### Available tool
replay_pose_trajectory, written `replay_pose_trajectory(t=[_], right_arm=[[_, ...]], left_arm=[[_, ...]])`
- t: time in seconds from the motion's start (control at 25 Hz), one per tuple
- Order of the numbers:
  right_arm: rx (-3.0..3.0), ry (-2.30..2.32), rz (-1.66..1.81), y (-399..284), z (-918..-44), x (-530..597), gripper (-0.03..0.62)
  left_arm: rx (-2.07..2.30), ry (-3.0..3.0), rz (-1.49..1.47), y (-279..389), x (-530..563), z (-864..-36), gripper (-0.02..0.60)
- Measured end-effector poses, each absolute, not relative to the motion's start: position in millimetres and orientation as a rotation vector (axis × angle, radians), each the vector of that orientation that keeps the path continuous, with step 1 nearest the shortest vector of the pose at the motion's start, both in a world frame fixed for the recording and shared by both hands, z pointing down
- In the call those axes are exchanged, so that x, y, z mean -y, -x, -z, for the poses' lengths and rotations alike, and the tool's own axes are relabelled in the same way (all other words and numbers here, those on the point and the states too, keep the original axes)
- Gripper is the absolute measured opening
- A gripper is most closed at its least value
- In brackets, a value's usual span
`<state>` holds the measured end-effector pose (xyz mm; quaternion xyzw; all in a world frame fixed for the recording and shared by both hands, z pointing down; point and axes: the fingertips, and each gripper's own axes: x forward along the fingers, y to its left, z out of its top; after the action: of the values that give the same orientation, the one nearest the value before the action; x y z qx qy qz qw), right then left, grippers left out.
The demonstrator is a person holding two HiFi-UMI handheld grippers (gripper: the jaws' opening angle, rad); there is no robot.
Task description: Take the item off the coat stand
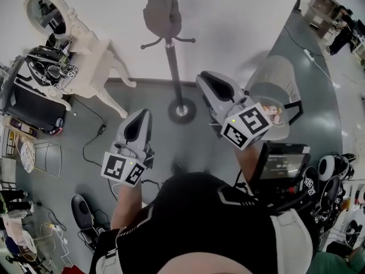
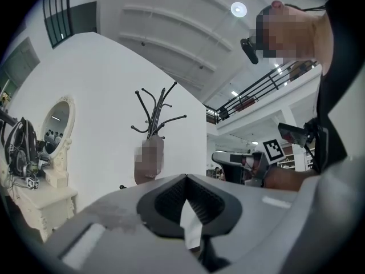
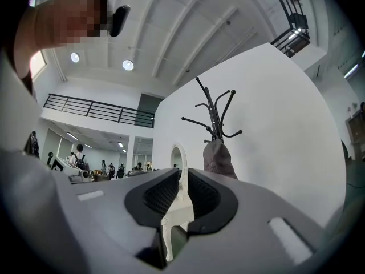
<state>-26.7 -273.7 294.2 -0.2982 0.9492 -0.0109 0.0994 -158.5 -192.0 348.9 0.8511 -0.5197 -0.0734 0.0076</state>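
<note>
Your left hand-held gripper (image 1: 141,114) is pressed together and your right hand-held gripper (image 1: 204,77) slightly spread and empty, both apart from the grey cap (image 1: 162,13) on the coat stand (image 1: 173,61).

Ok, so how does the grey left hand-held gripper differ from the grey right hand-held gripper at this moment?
Jaws: the grey left hand-held gripper has its tips touching, while the grey right hand-held gripper shows a narrow gap between its pads.
Position: in the head view the left one is drawn back, while the right one reaches further toward the black metal coat stand.
Both are empty and face the stand.
</note>
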Motion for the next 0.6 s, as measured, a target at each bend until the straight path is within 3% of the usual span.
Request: replay_pose_trajectory(t=[0.6], right_arm=[[-2.775,1.047,0.003,93,-294,314,0.121]], left_arm=[[1.509,-2.714,0.244,233,230,-357,0.007]])
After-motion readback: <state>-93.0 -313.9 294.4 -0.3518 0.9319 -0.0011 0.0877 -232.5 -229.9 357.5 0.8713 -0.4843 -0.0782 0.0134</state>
